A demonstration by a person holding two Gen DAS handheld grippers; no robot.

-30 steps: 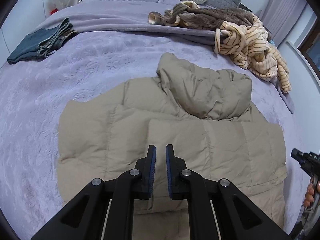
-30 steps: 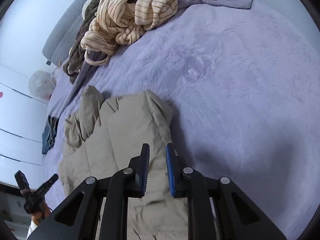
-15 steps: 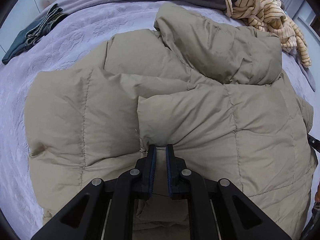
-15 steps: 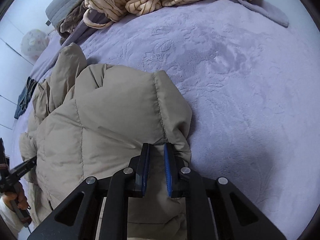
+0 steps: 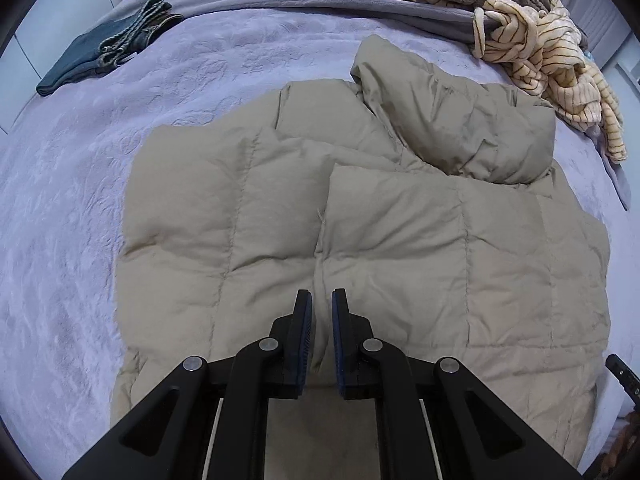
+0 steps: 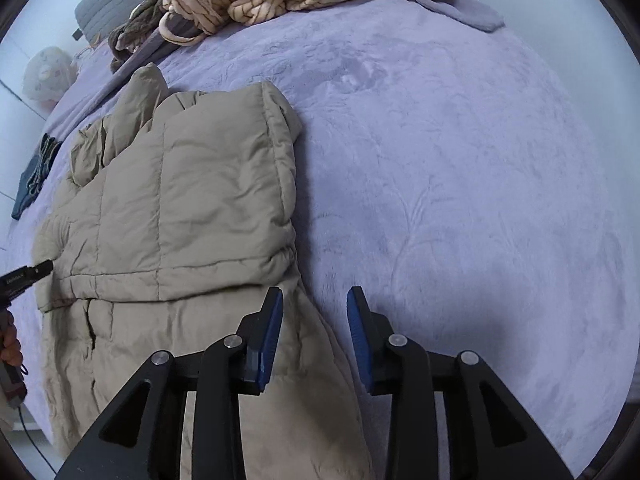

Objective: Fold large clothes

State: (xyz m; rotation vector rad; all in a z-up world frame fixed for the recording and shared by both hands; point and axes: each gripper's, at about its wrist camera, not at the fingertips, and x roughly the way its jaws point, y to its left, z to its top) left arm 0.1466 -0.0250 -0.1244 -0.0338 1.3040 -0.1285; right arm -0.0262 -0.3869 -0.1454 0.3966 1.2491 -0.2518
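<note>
A beige puffer jacket (image 5: 360, 240) lies flat on the lavender bedspread (image 5: 80, 200), its sleeves folded in over the body and its hood (image 5: 460, 120) bunched at the far end. My left gripper (image 5: 321, 304) hovers above the jacket's middle, jaws nearly closed with a narrow gap and nothing between them. In the right wrist view the jacket (image 6: 180, 220) fills the left side. My right gripper (image 6: 314, 312) is open and empty above the jacket's right edge, one finger over the fabric and one over the bedspread (image 6: 460, 180).
Folded dark jeans (image 5: 104, 52) lie at the far left of the bed. A pile of striped cream and brown clothes (image 5: 540, 52) lies at the far right by the grey blanket (image 5: 320, 4). The left gripper's tip (image 6: 28, 276) shows at the right view's left edge.
Both grippers have lifted back from the jacket. My right gripper has opened and let go of the jacket's edge. The left gripper's jaws stay close together.
</note>
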